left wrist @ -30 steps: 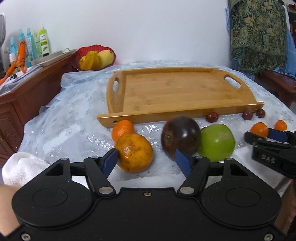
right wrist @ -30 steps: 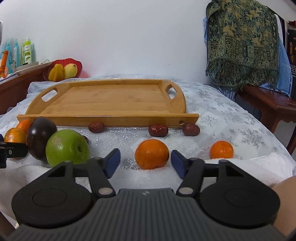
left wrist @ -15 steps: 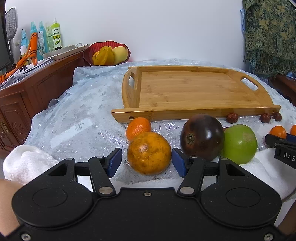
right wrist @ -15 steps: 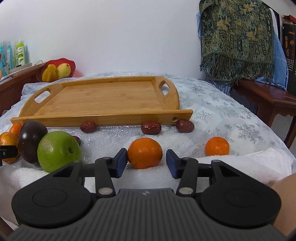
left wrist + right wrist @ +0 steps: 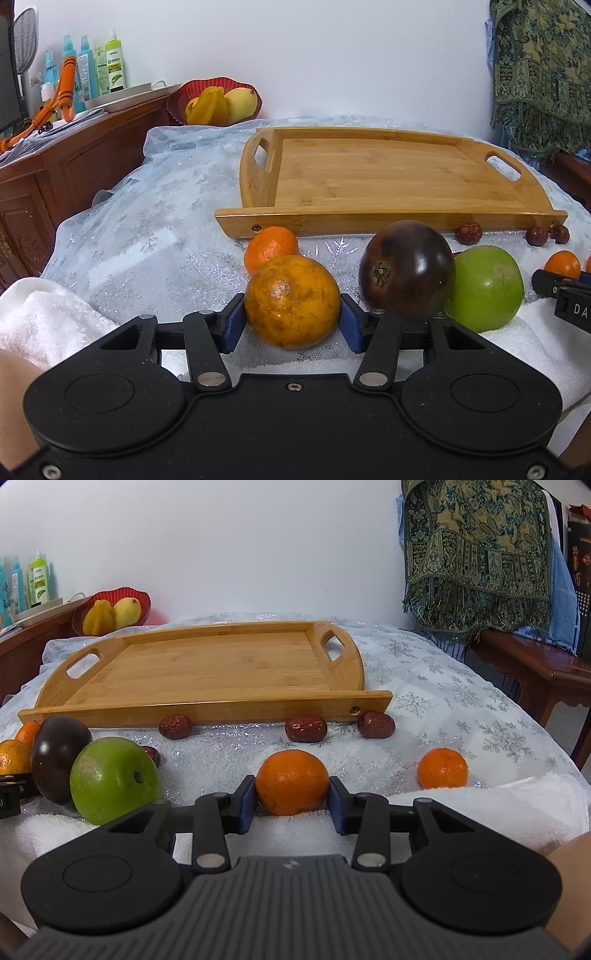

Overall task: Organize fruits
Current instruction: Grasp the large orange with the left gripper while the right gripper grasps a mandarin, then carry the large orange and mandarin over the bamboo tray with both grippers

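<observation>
Below, my left gripper [image 5: 291,323] is closing on the large speckled orange [image 5: 291,302], blue pads touching both its sides, near the tray's left corner. My right gripper [image 5: 291,799] is closing on a small mandarin [image 5: 291,781], pads against it, on the white towel [image 5: 480,812]. Between them sit the dark purple fruit [image 5: 406,267] and green apple [image 5: 485,290], touching. Farther off lies the bamboo tray [image 5: 207,709], bare.
</observation>
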`<state>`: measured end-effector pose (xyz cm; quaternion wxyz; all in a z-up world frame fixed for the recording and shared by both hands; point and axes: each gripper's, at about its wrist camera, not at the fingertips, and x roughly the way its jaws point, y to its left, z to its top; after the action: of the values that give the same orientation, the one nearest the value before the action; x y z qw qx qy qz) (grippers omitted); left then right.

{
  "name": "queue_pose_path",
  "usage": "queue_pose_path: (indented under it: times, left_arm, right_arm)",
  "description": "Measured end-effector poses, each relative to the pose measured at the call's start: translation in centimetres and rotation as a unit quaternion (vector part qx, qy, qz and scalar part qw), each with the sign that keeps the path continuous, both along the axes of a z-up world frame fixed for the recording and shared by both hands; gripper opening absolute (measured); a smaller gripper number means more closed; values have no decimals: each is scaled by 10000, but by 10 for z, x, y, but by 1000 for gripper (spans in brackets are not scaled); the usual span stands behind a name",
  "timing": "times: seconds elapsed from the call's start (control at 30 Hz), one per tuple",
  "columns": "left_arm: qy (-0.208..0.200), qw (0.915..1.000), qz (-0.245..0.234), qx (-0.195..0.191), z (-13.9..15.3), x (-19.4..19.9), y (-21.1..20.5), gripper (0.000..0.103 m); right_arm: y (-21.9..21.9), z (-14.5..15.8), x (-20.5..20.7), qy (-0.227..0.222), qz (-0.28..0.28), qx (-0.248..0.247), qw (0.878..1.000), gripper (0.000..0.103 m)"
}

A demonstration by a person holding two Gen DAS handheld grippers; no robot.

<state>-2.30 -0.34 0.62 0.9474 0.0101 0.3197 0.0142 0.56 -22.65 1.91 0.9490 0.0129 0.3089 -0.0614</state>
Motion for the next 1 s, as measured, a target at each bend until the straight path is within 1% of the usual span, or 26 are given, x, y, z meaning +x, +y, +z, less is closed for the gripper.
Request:
queue_pose_path:
  times: [0.13, 0.27, 0.4, 0.57, 0.8, 0.93, 1.0]
  left_arm:
    - [-67, 10000, -8, 32, 5, -4, -1, 50]
    - [-256, 9996, -35, 88, 16, -9, -1, 49]
    - [-401, 9991, -82, 77, 28, -12, -2, 49]
    - [-469, 9987, -195, 7, 42, -9, -6, 49]
    - [-652, 9967, -353, -335, 76, 12, -9, 50]
    - [-845, 9945, -430, -439, 95, 34, -11, 50]
    - [-917, 9934, -477, -489, 103, 48, -12, 50]
  right_arm:
    - [0, 3, -4, -113, 37, 67, 9999, 44]
    - [0, 9, -8, -305, 109, 140, 9994, 43]
    - [-3, 17, -8, -444, 156, 292, 9985, 43]
    - [-9, 32, 1, -559, 144, 584, 9966, 43]
    - [-17, 58, 27, -795, 137, 1039, 9913, 43]
    - [-14, 69, 45, -1042, 153, 868, 9906, 43]
    - [-16, 73, 57, -1106, 108, 888, 9898, 43]
